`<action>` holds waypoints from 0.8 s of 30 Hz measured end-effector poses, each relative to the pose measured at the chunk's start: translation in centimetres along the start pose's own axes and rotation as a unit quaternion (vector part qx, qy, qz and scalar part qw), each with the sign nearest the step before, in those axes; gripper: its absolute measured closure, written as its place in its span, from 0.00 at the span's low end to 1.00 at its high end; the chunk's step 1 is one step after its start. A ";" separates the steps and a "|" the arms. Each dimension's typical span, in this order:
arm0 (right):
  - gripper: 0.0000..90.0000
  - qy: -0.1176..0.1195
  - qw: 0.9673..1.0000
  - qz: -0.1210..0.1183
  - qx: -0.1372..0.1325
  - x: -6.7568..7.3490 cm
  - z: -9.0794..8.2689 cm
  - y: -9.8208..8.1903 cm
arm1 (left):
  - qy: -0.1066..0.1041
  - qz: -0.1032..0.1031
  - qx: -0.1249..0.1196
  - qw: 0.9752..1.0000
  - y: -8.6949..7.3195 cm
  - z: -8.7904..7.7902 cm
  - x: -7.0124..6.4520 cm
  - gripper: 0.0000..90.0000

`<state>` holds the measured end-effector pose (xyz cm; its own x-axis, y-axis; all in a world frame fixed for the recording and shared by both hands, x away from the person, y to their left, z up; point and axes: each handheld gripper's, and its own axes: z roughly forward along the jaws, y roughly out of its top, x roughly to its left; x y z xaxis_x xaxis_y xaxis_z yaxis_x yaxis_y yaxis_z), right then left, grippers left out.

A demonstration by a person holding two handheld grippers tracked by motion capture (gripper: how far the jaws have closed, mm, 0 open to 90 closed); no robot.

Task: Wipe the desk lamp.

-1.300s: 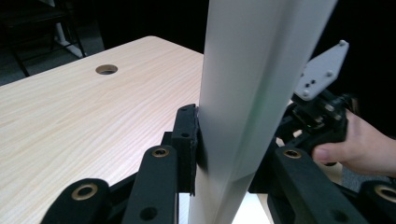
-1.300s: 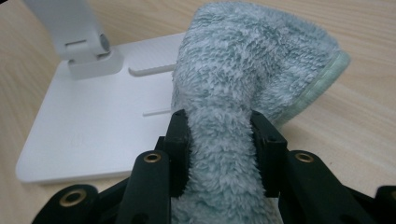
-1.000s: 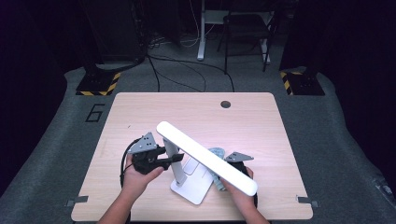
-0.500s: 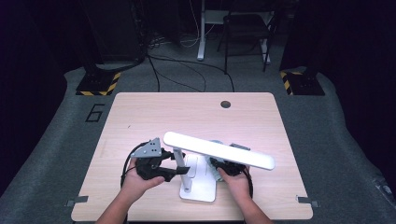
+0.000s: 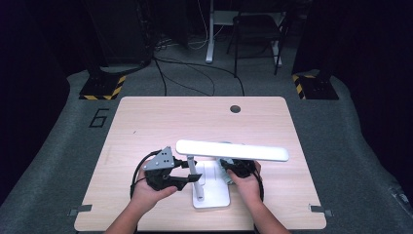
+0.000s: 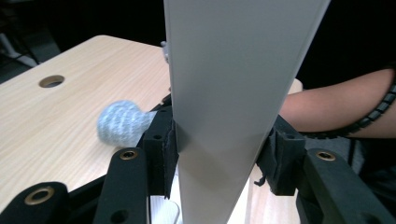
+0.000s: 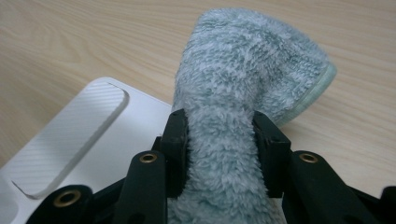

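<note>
Since a second ago the lamp head (image 5: 233,150) has swung from a diagonal slant to lie nearly level across the lower middle of the high view, and the right gripper (image 5: 237,168) now sits tucked under it. The left gripper (image 5: 192,172), lower left of centre, has just been closing its jaws, which clasp the white lamp arm (image 6: 233,107) from both sides. The right gripper's jaws, just opening a little, pinch a fluffy pale-blue cloth (image 7: 238,93) rising between them, beside the lamp base (image 7: 70,140). Both forearms enter from the bottom edge, hands angled inward.
</note>
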<state>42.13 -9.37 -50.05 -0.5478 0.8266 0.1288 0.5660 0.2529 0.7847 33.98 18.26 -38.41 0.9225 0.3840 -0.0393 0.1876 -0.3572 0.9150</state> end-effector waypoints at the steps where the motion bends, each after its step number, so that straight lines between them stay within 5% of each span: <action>1: 0.69 -0.006 1.000 0.000 -0.001 -0.2 -0.1 0.0 | 0.001 -0.001 -0.002 1.000 0.0 0.1 0.0 0.59; 9: 0.69 -0.029 1.000 0.005 0.007 -1.2 0.5 0.4 | 0.006 -0.006 -0.008 1.000 -0.1 0.2 0.1 0.59; 14: 0.71 -0.035 0.999 0.014 0.018 -0.4 1.5 0.1 | 0.011 -0.006 -0.011 1.000 -0.2 0.3 0.0 0.59; 19: 0.71 -0.016 0.999 0.019 0.031 0.0 0.8 -0.4 | 0.017 -0.010 -0.007 1.000 -0.1 0.3 -0.1 0.59; 24: 0.72 -0.001 0.999 -0.002 0.033 0.8 -0.9 -1.9 | 0.019 -0.008 -0.010 1.000 -0.2 0.3 -0.1 0.59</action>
<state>40.09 -9.62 -50.89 -0.5491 0.8266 0.1235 0.6023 0.2889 0.7441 33.92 18.01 -38.70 0.9057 0.4221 -0.0391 0.1953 -0.3336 0.9223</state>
